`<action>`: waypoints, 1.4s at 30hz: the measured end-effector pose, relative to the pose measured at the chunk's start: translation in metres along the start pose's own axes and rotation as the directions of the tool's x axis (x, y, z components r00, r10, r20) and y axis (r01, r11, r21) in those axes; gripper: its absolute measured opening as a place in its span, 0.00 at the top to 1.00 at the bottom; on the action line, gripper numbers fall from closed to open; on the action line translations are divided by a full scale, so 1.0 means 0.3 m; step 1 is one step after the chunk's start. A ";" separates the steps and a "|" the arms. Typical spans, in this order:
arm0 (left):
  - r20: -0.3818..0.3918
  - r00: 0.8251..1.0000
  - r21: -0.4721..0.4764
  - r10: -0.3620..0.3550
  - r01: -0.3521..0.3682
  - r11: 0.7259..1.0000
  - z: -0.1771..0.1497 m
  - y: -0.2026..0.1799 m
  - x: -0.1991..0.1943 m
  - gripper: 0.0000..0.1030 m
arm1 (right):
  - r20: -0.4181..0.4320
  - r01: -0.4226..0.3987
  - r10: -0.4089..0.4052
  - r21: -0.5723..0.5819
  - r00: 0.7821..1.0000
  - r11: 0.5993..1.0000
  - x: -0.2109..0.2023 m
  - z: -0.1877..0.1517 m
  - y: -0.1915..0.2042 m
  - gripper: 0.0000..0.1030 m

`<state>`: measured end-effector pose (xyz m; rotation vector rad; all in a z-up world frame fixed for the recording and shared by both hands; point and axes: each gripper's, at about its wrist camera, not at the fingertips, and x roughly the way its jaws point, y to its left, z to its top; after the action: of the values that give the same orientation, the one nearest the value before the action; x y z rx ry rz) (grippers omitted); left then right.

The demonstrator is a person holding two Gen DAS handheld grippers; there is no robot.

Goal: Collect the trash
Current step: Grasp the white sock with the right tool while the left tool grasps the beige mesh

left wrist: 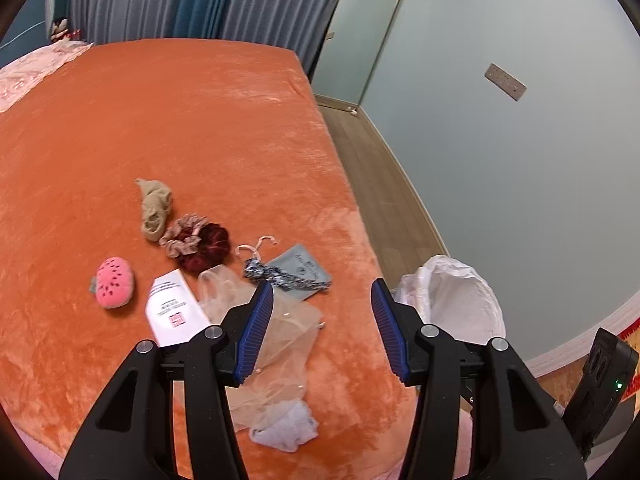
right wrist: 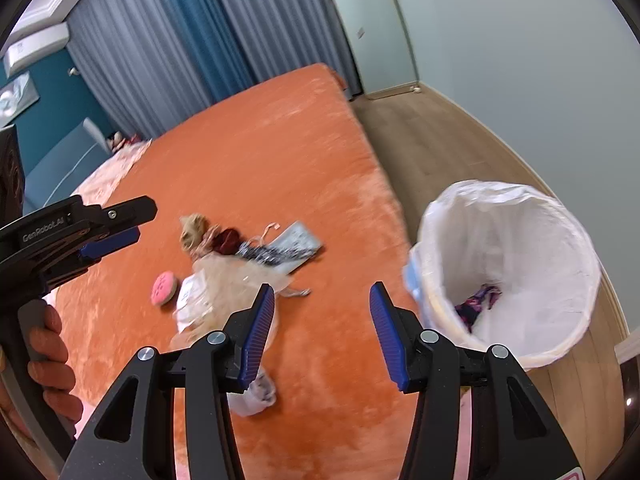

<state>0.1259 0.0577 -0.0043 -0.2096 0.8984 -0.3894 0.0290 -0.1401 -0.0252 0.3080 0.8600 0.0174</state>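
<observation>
Both grippers, left (left wrist: 322, 328) and right (right wrist: 322, 330), gape empty above bed clutter (left wrist: 224, 264).

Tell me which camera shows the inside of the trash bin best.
The right wrist view: the trash bin opens toward the camera, showing its white liner and a dark patterned item at the bottom. The left wrist view catches only part of the bin's lined rim behind that gripper's finger; its inside is hidden.
</observation>
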 end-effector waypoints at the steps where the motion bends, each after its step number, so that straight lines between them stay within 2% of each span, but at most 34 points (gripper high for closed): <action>1: -0.003 1.000 -0.010 0.009 -0.009 1.000 -0.006 0.022 -0.001 0.53 | -0.009 -0.005 0.005 -0.011 1.000 1.000 0.008 -0.007 0.021 0.53; 3: -0.010 1.000 -0.030 0.030 -0.030 0.999 -0.020 0.066 0.000 0.52 | -0.028 -0.016 0.015 -0.030 0.999 0.999 0.029 -0.023 0.056 0.53; 5: -0.018 0.998 -0.044 0.058 -0.058 0.997 -0.035 0.102 0.000 0.44 | -0.053 -0.028 0.026 -0.046 0.998 0.999 0.052 -0.043 0.092 0.53; 7: -0.018 0.996 -0.054 0.088 -0.089 0.995 -0.052 0.137 -0.002 0.39 | -0.077 -0.039 0.034 -0.061 0.996 0.997 0.078 -0.067 0.122 0.53; 12: -0.045 0.988 -0.054 0.146 -0.148 0.987 -0.097 0.214 0.011 0.34 | -0.153 -0.057 0.043 -0.093 0.987 0.994 0.160 -0.137 0.187 0.47; 20: -0.096 0.973 -0.070 0.208 -0.215 0.974 -0.176 0.327 0.045 0.29 | -0.256 -0.077 0.039 -0.138 0.966 0.987 0.281 -0.237 0.261 0.47; 25: -0.135 0.969 -0.072 0.205 -0.216 0.974 -0.216 0.358 0.082 0.29 | -0.299 -0.065 0.018 -0.149 0.954 0.987 0.341 -0.283 0.273 0.47; 33: -0.214 0.968 -0.074 0.133 -0.152 0.986 -0.274 0.349 0.193 0.29 | -0.340 -0.082 0.038 -0.115 0.940 0.990 0.388 -0.308 0.257 0.47; 36: -0.235 0.965 -0.076 0.118 -0.139 0.987 -0.290 0.344 0.237 0.35 | -0.348 -0.086 0.041 -0.116 0.936 0.990 0.404 -0.322 0.258 0.47; 39: -0.265 0.959 -0.071 0.104 -0.126 0.989 -0.303 0.336 0.285 0.44 | -0.351 -0.091 0.044 -0.119 0.935 0.989 0.411 -0.328 0.259 0.50; 41: -0.287 0.954 -0.076 0.089 -0.115 0.991 -0.313 0.336 0.314 0.57 | -0.354 -0.098 0.050 -0.119 0.934 0.988 0.410 -0.326 0.257 0.55; 42: -0.294 0.952 -0.081 0.080 -0.109 0.991 -0.318 0.337 0.325 0.61 | -0.355 -0.101 0.052 -0.119 0.933 0.988 0.407 -0.323 0.255 0.58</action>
<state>0.1291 0.1078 -0.1663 -0.1999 1.2145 -0.2916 0.0448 -0.0250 -0.1542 0.2125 1.1961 0.2087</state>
